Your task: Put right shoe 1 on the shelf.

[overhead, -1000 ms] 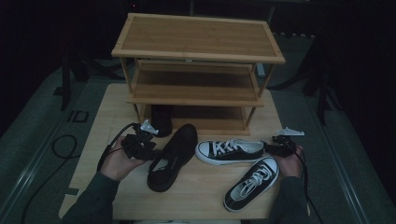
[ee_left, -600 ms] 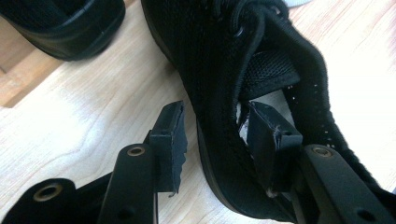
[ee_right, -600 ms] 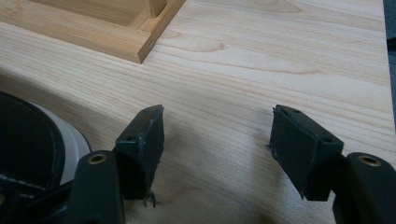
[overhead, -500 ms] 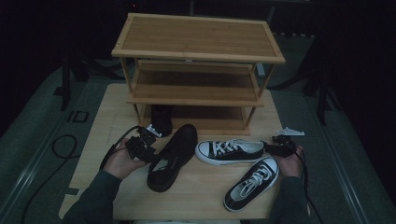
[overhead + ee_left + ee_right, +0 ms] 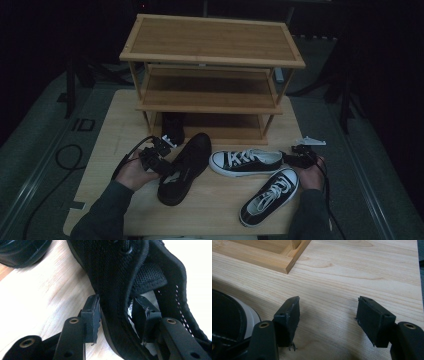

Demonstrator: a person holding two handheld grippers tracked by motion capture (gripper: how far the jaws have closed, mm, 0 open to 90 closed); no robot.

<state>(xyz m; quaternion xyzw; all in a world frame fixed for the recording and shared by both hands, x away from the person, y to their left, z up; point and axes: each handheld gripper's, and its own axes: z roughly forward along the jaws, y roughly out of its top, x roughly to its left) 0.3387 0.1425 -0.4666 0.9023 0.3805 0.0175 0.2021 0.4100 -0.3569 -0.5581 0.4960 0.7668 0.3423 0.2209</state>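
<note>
An all-black shoe [image 5: 186,162] lies on the wooden table [image 5: 215,210], toe toward the rack. My left gripper [image 5: 166,169] is at its heel side. In the left gripper view my left gripper [image 5: 115,300] straddles the side wall of the black shoe [image 5: 117,277]. One pad [image 5: 91,315] lies against the outside and the other sits inside the opening, a sliver off the lining. The jaws have just been closing a little. My right gripper [image 5: 291,159] rests on the table by the heel of a black-and-white sneaker [image 5: 247,161]. In its own view my right gripper [image 5: 328,302] is open over bare wood.
A three-tier wooden shoe rack [image 5: 212,47] stands at the back, its foot [image 5: 287,263] close ahead of my right gripper. Another black shoe [image 5: 173,127] sits under the lowest shelf. A second sneaker [image 5: 270,196] lies front right. A small white piece [image 5: 310,142] lies near the right edge.
My left gripper has come down and in toward the black shoe, and its jaws now straddle the shoe's side wall. The right gripper and the shoes have stayed put.
</note>
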